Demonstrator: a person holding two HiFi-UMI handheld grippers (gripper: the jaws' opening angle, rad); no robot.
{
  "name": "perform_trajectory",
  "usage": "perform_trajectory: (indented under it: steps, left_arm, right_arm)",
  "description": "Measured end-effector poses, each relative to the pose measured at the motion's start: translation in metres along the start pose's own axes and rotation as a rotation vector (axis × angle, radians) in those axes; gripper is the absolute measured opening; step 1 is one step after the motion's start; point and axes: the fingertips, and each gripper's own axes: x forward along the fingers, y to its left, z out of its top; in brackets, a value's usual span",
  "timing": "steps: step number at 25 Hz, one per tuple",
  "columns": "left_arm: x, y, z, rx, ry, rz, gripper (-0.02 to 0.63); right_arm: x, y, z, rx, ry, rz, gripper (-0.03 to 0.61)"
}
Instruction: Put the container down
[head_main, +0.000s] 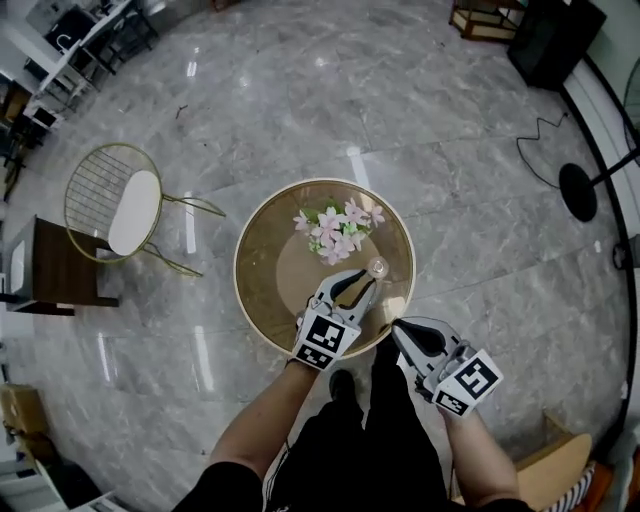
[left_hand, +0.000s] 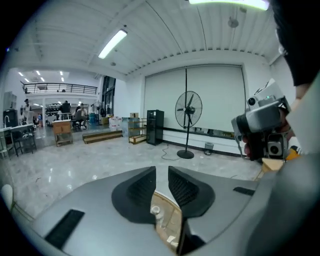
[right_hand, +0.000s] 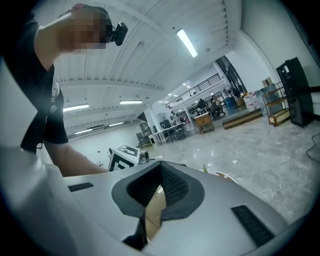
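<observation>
Small clear container (head_main: 378, 267) sitting on round gold-rimmed glass table (head_main: 238, 265), apparently delivered. Left gripper (head_main: 366, 283) hovering over table, narrowly parted, empty. Right gripper (head_main: 403, 335) idling at table rim, clenched, empty.

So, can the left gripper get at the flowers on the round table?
Probably yes: the left gripper hangs over the table, nothing stands between it and the flowers, and the small clear container sits off to one side.

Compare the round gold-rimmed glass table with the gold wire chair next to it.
The round gold-rimmed glass table has a smooth brownish top; the gold wire chair has an open wire back and a white seat pad. The table holds pink flowers; the chair holds nothing visible. Both have thin gold frames.
</observation>
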Motion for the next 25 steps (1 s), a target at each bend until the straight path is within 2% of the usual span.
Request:
perform_trajectory:
  steps: [1,4,9,14,17,19,23,25]
  left_arm:
    - [-0.012,0.005,0.012,-0.013,-0.019,0.016,0.076]
    - [-0.048,0.015,0.042,-0.053,-0.047,0.054,0.062]
    - [-0.107,0.008,0.079,-0.099,-0.082,0.044,0.039]
    - [-0.156,-0.018,0.086,-0.082,-0.005,-0.008,0.017]
    - [-0.189,-0.028,0.089,-0.052,-0.011,-0.011,0.015]
    - [-0.211,-0.028,0.093,-0.041,-0.026,0.022,0.014]
    - [-0.25,-0.024,0.113,0.007,-0.065,0.17,0.015]
    - [-0.263,-0.031,0.121,0.014,-0.081,0.218,0.015]
  right_arm:
    - [0.0,0.009,0.009,-0.018,0.002,0.0,0.015]
    - [-0.001,0.035,0.036,-0.051,-0.02,0.001,0.015]
    - [-0.015,0.08,0.072,-0.073,-0.08,-0.005,0.015]
    - [-0.028,0.116,0.078,-0.066,-0.072,-0.019,0.014]
    - [-0.023,0.137,0.081,-0.059,-0.07,0.0,0.014]
    - [-0.02,0.151,0.091,-0.055,-0.089,0.029,0.014]
    - [-0.024,0.18,0.116,-0.102,-0.095,0.086,0.014]
    - [-0.034,0.189,0.122,-0.126,-0.092,0.111,0.014]
